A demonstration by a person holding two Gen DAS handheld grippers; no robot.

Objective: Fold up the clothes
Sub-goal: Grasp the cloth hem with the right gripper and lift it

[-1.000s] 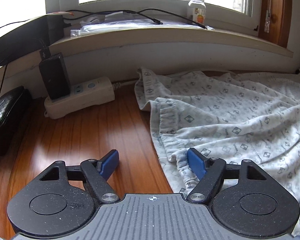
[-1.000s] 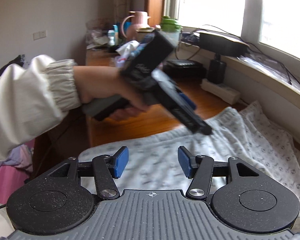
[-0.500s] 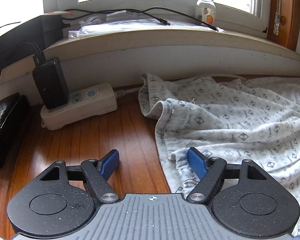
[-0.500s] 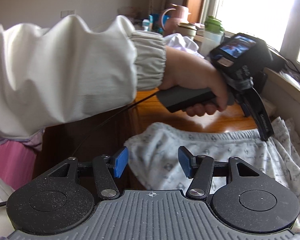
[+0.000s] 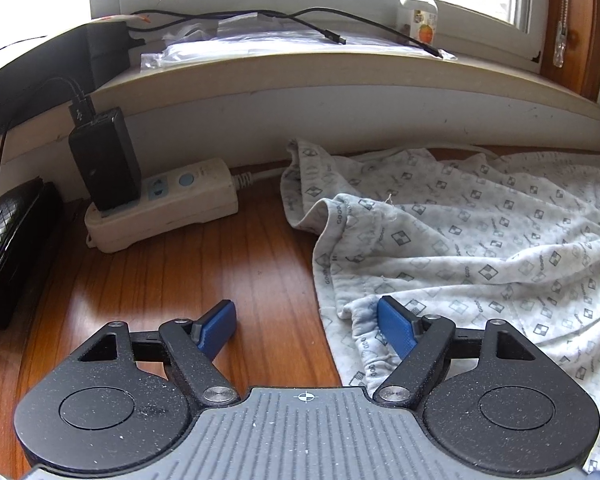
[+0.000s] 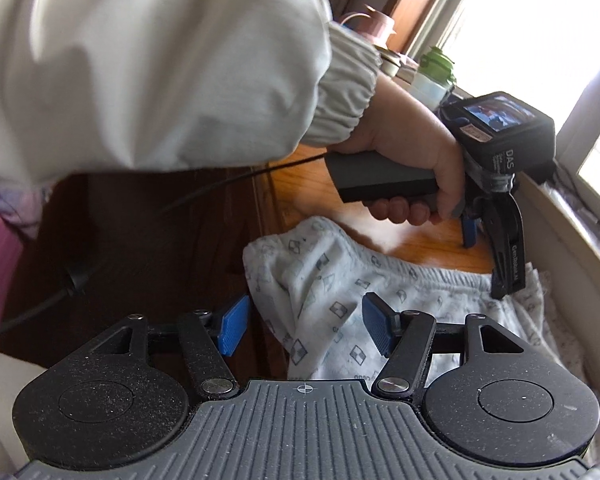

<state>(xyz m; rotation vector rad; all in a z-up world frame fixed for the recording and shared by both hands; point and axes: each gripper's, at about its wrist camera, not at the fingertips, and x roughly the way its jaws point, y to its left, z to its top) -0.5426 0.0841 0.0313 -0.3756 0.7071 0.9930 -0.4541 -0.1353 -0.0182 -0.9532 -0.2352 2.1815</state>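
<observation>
Pale grey garment [image 5: 480,240], dark checked-diamond print; reddish-brown wood table [image 5: 172,280]; cream power strip [image 5: 168,208].

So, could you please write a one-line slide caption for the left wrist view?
Open left gripper at the patterned garment edge on a wooden table, power strip beyond.

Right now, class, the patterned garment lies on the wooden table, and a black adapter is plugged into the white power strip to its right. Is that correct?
Not quite: the power strip with the black adapter lies to the left of the garment, not the right. The left wrist view shows it, on the wooden table.
</observation>
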